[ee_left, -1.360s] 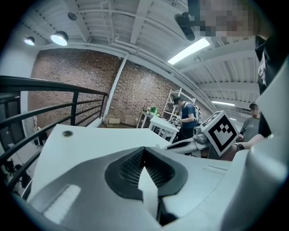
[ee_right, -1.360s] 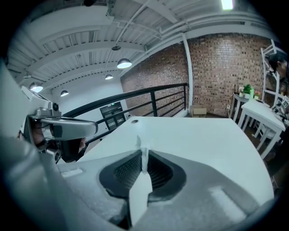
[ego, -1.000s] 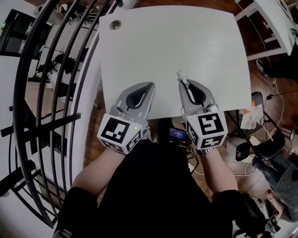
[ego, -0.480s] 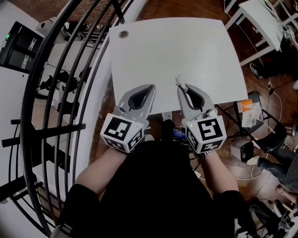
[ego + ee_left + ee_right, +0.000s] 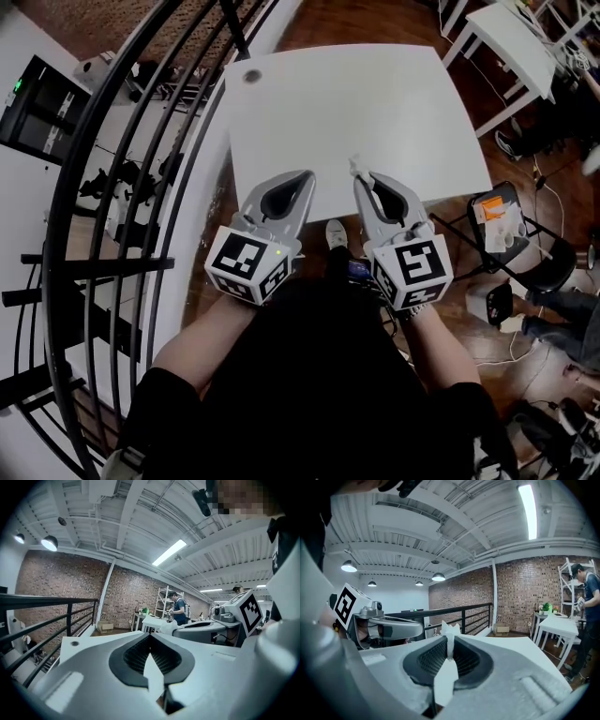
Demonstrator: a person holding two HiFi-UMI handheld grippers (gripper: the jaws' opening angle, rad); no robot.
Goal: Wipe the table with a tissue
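Two grippers, one tissue and one table on this entry, listed from your left.

- Black railing (image 5: 112,187): curved bars running down the left side, beside the table.
- Table (image 5: 347,103): white top, bare apart from a round grommet hole (image 5: 251,76) at its far left corner.
- Left gripper (image 5: 307,174): held in your left hand, marker cube nearest you, tip over the near edge of the table. Your left gripper view shows its fingers (image 5: 136,656) closed tip to tip (image 5: 150,638), with nothing between them.
- Right gripper (image 5: 359,176): just beside the left one, and pointing the same way over the same near edge. Its fingers (image 5: 464,660) are closed on the tissue.
- Tissue (image 5: 354,165): small white piece pinched at the right gripper's tip (image 5: 449,641), with a crumpled tuft (image 5: 450,629) standing up past the fingertips. Whether it touches the table cannot be told.
- Shoe (image 5: 335,232): pale, on the floor between the two grippers, below the table edge.
- Second white table (image 5: 502,42): upper right, well apart from yours.
- Dark chair (image 5: 525,248): on the floor to the right, near a pale packet with an orange mark (image 5: 492,214).
- Person in blue (image 5: 588,592): standing at shelving by the brick wall, on the right of your right gripper view.
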